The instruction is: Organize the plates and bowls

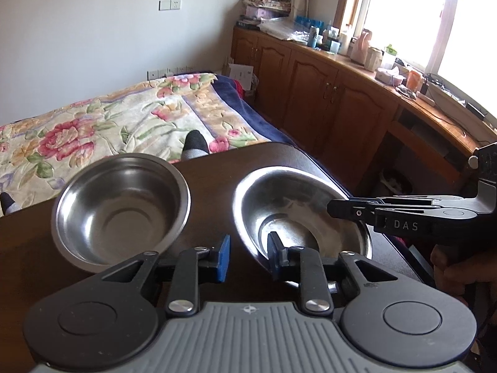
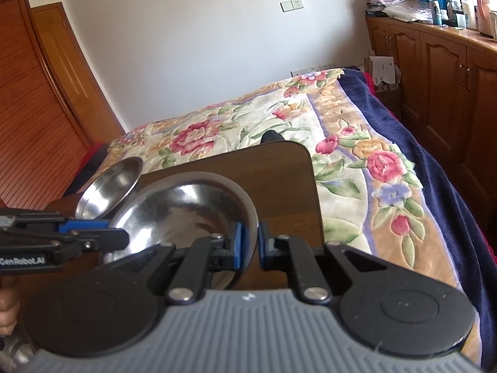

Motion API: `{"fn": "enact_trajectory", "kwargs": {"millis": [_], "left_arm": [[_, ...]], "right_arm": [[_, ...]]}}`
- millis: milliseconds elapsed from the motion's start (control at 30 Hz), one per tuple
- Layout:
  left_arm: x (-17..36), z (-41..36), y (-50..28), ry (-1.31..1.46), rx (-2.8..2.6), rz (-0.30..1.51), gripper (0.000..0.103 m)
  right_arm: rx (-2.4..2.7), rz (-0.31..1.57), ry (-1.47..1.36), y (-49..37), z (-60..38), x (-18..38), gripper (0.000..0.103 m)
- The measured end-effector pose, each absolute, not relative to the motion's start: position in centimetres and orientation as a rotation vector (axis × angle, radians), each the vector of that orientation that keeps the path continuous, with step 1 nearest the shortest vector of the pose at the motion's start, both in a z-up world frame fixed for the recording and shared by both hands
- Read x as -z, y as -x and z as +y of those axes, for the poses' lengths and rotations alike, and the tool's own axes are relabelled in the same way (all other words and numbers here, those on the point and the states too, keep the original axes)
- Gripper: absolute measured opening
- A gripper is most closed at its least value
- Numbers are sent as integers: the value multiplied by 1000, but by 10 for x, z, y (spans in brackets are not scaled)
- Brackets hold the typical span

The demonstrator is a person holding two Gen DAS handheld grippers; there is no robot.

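step: nesting bowls | right gripper [image 2: 248,244] pinching right bowl [image 1: 298,214] rim near desk [image 2: 273,174] right edge | left gripper [image 1: 248,256] spread astride same rim | next: lift into left bowl [image 1: 121,205]

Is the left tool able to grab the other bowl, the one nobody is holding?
Probably yes. The left tool is open, and the free bowl sits close on its left, rim bare. Nothing blocks it; the right tool grips the other bowl.
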State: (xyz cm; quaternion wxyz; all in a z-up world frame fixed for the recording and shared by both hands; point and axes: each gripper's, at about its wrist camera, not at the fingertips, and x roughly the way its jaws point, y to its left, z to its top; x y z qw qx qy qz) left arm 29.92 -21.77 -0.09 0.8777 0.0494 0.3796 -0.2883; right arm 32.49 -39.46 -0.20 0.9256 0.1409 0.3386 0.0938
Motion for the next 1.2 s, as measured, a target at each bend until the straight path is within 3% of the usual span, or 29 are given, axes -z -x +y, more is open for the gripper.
{"fn": "enact_trajectory", "kwargs": {"millis": [267,1200], "left_arm": [[-5,-217,-288,-127,587,784,14],[-63,-150,-187,-114,553,644,14]], "right_arm": [[-199,691,-348,-313,-395,0,12],[-280,543,-236,-225,-345,-70,10]]}}
